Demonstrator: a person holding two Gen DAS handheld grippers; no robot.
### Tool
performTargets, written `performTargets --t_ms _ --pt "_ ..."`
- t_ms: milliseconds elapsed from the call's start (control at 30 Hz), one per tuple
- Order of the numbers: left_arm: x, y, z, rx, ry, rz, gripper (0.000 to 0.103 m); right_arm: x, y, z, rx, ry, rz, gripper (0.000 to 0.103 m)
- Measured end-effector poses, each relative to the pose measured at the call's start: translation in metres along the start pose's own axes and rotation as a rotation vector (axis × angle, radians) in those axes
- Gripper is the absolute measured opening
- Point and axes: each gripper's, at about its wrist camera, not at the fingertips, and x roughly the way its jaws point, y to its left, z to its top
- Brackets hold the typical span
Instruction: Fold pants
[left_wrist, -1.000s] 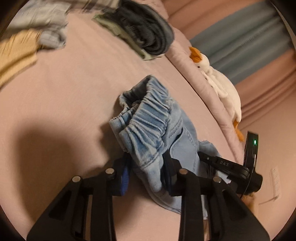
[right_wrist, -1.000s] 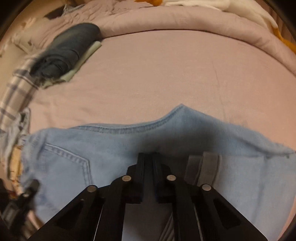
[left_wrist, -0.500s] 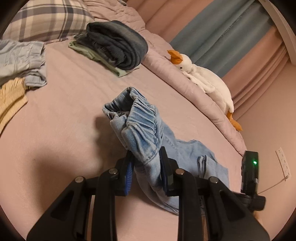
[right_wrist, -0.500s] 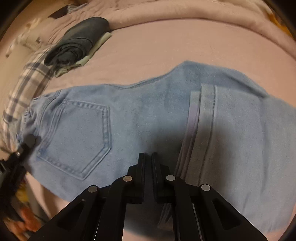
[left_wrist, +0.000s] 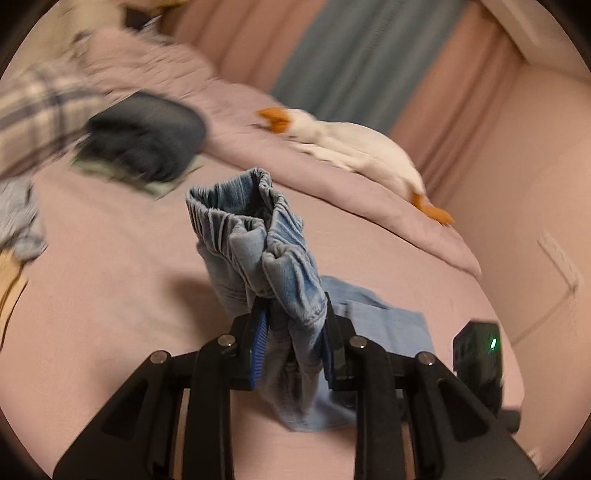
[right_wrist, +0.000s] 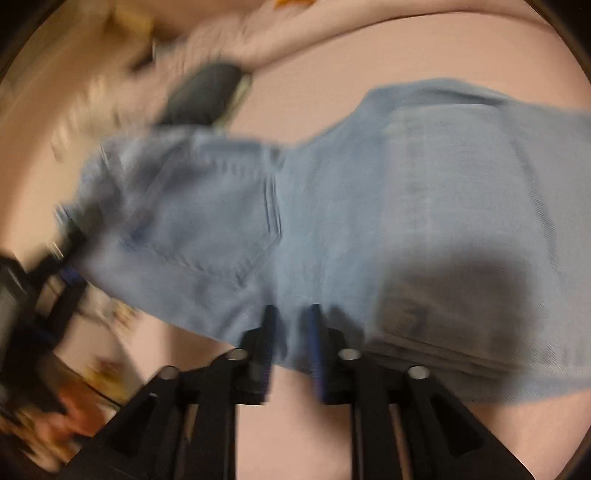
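Denim fills the left tool, clamped on the bunched elastic waistband of the light blue pants, lifted above the pink bed. The right tool has just been opening; its pads stand slightly apart astride the pants' near edge, the legs spread flat on the bed.

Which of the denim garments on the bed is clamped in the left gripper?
The light blue jeans, bunched at their elastic waistband; the dark folded jeans lie untouched behind.
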Motion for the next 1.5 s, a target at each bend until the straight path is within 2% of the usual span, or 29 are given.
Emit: performTargets --t_ms 33,67,200,233,267,333,400,533,667,700,733,767,800,833,867,967,1033,1200,1367,1500 --pt "0.003 -0.01 -0.001 0.027 0.004 -0.015 0.024 -0.011 -0.011 0.002 0.051 -0.035 0.042 0.039" --pt "0.007 -0.022 -0.002 0.057 0.008 -0.028 0.024 -0.021 -0.025 0.006 0.113 -0.072 0.094 0.045" --pt "0.034 -0.07 -0.016 0.204 0.057 -0.059 0.024 -0.048 -0.077 0.01 0.347 -0.185 0.341 0.048" --pt "0.041 -0.078 -0.021 0.233 0.072 -0.065 0.024 -0.053 -0.091 0.008 0.411 -0.209 0.425 0.055" --pt "0.046 -0.084 -0.024 0.253 0.083 -0.067 0.024 -0.054 -0.104 0.007 0.472 -0.225 0.518 0.064" --pt "0.063 -0.1 -0.036 0.326 0.122 -0.065 0.025 -0.049 -0.117 0.006 0.552 -0.227 0.663 0.074" --pt "0.084 -0.112 -0.052 0.411 0.191 -0.051 0.026 -0.043 -0.123 0.009 0.603 -0.216 0.708 0.075" --pt "0.105 -0.113 -0.073 0.487 0.28 -0.031 0.028 -0.04 -0.118 0.019 0.562 -0.17 0.605 0.077" --pt "0.099 -0.101 -0.077 0.483 0.295 -0.051 0.033 -0.018 -0.1 0.037 0.523 -0.104 0.453 0.077" --pt "0.095 -0.096 -0.076 0.473 0.295 -0.064 0.054 -0.015 -0.096 0.04 0.503 -0.084 0.411 0.077" --pt "0.093 -0.091 -0.075 0.445 0.3 -0.087 0.08 -0.014 -0.094 0.042 0.485 -0.075 0.386 0.077" --pt "0.09 -0.085 -0.074 0.399 0.308 -0.124 0.087 -0.011 -0.09 0.044 0.468 -0.07 0.366 0.076" --pt "0.085 -0.077 -0.074 0.347 0.307 -0.148 0.087 -0.009 -0.089 0.044 0.452 -0.066 0.335 0.074" --pt "0.084 -0.075 -0.074 0.333 0.307 -0.147 0.087 -0.007 -0.083 0.045 0.422 -0.056 0.276 0.065" --pt "0.081 -0.07 -0.075 0.319 0.308 -0.143 0.087 -0.006 -0.082 0.045 0.405 -0.058 0.26 0.056" --pt "0.073 -0.058 -0.077 0.264 0.309 -0.153 0.085 -0.012 -0.083 0.037 0.375 -0.075 0.242 0.043" --pt "0.065 -0.055 -0.076 0.232 0.307 -0.166 0.085 -0.018 -0.081 0.037 0.345 -0.092 0.237 0.039" --pt "0.05 -0.042 -0.059 0.145 0.26 -0.169 0.085 -0.039 -0.082 0.043 0.3 -0.152 0.232 0.038" --pt "0.051 -0.023 -0.048 0.065 0.246 -0.12 0.085 -0.094 -0.101 0.048 0.285 -0.268 0.171 0.038" --pt "0.064 -0.022 -0.042 0.042 0.261 -0.102 0.085 -0.111 -0.132 0.05 0.333 -0.273 0.112 0.038"
